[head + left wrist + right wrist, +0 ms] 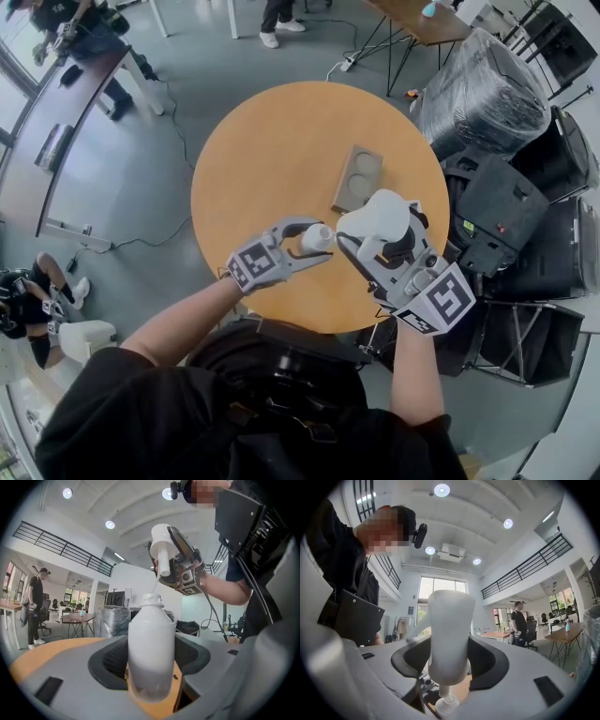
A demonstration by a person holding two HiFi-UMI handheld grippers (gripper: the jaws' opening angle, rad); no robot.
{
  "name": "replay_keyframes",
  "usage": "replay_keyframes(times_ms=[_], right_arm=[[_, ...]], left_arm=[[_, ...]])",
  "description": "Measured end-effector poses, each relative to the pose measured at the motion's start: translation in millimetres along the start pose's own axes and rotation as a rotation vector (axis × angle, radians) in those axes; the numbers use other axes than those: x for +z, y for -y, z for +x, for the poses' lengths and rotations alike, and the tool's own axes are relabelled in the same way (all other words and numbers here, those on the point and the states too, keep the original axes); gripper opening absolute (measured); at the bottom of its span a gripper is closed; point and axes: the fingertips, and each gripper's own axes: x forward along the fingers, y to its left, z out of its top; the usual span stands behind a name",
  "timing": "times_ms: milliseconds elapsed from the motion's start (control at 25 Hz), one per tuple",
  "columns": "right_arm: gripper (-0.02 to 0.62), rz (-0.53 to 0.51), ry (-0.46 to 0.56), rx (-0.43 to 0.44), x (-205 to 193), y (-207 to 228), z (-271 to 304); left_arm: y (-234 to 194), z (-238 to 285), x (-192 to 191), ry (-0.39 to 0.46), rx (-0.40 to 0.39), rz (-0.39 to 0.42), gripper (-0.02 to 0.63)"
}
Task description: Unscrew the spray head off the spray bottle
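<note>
Unscrewing looks done (parts just apart): left gripper (151,662) clamps bottle (151,630), right gripper (449,658) grips spray head (161,538) at twelve o'clock; next, lift clear.

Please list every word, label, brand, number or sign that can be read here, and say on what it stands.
No text can be read in any view.
On the spray bottle and spray head: no print visible, plain white.
On the left marker cube and right marker cube: only black-and-white square patterns, no letters.
On the black case: a small sticker, too small to read.
</note>
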Motion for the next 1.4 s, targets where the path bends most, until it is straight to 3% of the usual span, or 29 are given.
replay_keyframes(times_ms=[280,440,840,1200,1400], right_arm=[[0.245,0.006,-0.003,-0.032,6.7,13.9,-7.6],[0.245,0.02,-0.071,-0.076,-19.2,28.5,-10.9],[0.245,0.195,-0.373,-0.2,-161.6,61.0,-13.3],[0.245,0.327,-0.613,-0.186,-311.0,69.1,-24.3],[0.245,0.379,-0.734,-0.222,-384.2,72.0,-30.3]], left_arm=[[-12.4,-10.2,-9.5,0.032,0.034,0.01,0.308],[-15.5,-16.6,-7.8,0.077,0.051,0.046,0.308],[-20.6,-21.8,-31.4,0.103,0.053,0.078,0.31],[-33.5,-9.5,-96.9,0.084,0.053,0.035,0.31],[-41.6,-5.2,-133.6,0.074,0.057,0.036,0.31]])
